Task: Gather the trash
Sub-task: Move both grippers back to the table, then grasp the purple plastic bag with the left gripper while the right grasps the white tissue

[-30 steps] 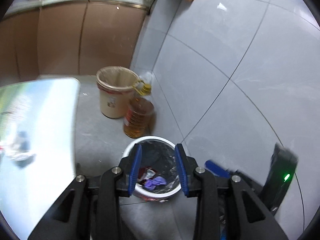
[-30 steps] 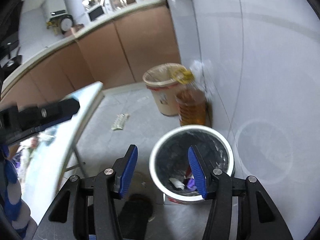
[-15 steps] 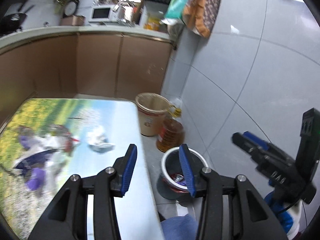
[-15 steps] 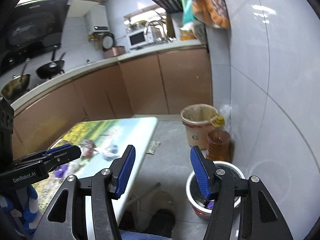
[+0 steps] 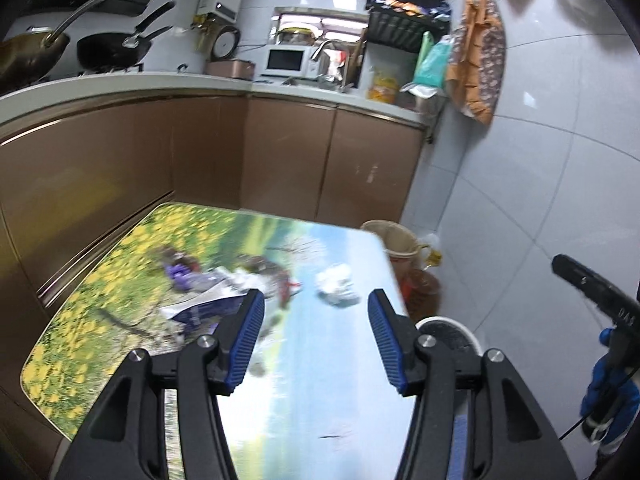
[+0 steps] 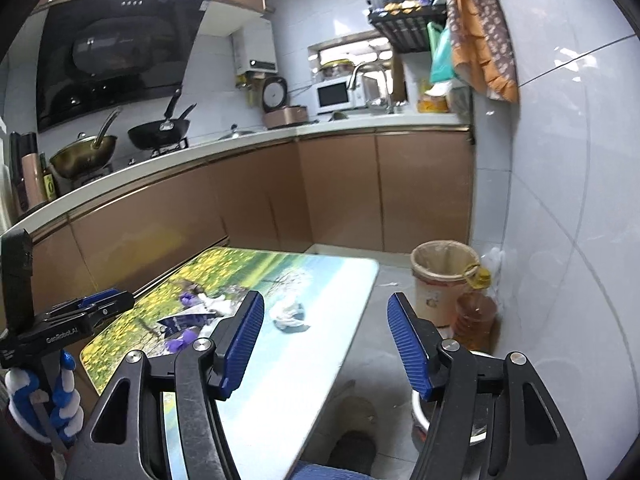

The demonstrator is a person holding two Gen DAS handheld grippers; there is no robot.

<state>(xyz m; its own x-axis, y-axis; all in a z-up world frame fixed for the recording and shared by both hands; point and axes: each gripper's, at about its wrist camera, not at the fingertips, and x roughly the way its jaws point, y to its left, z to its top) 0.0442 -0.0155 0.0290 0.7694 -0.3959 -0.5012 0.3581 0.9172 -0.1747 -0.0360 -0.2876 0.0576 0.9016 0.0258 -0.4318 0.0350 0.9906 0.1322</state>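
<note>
"GenRobot.AI" on left tongs (jaws opening, empty)

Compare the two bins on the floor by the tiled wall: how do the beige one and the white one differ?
The beige bin with a tan liner stands farther off, beside the amber oil bottle; the white-rimmed bin with a black liner sits nearer, by the table's corner. The beige bin shows in full in the right wrist view; the white-rimmed bin is mostly hidden behind gripper fingers in both views. Both are round, open-topped and lined.
</note>
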